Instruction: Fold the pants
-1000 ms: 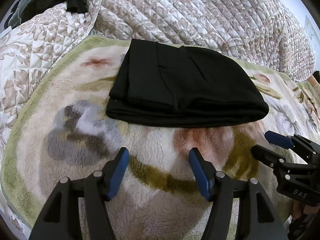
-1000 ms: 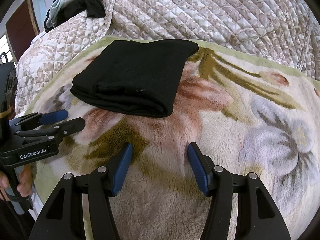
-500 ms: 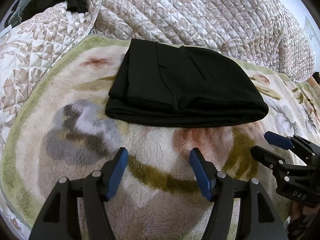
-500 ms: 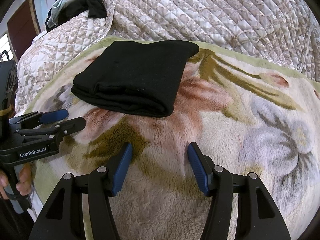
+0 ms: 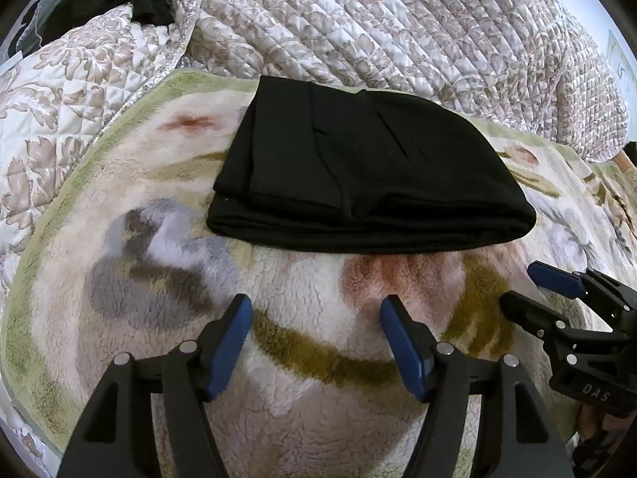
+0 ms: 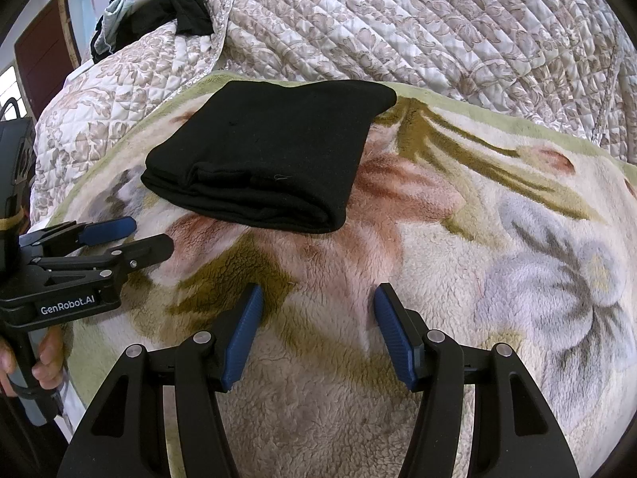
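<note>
Hovering nearest over the fleecy floral blanket (image 5: 318,410), the left gripper (image 5: 316,310) has its jaws apart and has just been spreading them, nothing between them. Beside it, the right gripper (image 6: 318,298) likewise stands parted and empty. Farther on, clear of both, the black pants (image 5: 358,175) lie folded flat on the blanket. Beyond them, a quilted bedspread (image 5: 398,32) rises.

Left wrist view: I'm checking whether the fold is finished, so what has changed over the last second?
The left tool has just been opening its jaws a little wider, with nothing between them. The folded black pants lie as before on the fleece blanket; the right tool stays open and empty.
</note>
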Tool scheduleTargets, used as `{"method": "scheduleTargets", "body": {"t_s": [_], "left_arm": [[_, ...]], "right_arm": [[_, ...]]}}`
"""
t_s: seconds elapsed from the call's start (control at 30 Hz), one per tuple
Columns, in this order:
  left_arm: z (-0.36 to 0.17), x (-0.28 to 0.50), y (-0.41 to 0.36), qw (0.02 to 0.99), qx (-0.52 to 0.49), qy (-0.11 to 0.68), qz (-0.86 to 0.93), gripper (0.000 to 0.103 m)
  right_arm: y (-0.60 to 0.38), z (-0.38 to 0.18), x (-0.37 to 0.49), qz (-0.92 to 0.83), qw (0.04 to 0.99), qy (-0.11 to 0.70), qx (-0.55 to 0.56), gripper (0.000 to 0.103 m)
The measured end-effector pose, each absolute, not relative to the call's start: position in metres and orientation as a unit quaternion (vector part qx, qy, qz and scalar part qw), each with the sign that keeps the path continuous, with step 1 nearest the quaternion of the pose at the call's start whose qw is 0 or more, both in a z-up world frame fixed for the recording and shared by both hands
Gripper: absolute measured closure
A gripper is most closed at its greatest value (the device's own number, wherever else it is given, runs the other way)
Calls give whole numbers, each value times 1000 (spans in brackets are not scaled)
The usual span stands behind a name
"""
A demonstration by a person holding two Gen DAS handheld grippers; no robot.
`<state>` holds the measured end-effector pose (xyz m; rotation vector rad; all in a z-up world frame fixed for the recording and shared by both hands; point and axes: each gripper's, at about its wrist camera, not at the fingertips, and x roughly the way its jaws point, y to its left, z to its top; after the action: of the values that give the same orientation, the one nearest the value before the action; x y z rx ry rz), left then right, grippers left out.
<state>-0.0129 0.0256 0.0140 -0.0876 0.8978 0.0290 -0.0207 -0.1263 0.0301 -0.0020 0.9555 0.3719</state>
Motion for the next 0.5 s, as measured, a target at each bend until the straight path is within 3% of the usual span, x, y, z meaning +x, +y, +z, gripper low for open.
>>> {"method": "scheduleTargets", "body": {"t_s": [0.4, 0.5], "left_arm": [[14, -12, 27, 899, -45, 435, 15, 33], [14, -12, 27, 899, -44, 435, 15, 33]], "right_arm": [[-123, 32, -20, 182, 871, 456, -36, 39], [-123, 31, -24, 175, 876, 448, -44, 34]]}}
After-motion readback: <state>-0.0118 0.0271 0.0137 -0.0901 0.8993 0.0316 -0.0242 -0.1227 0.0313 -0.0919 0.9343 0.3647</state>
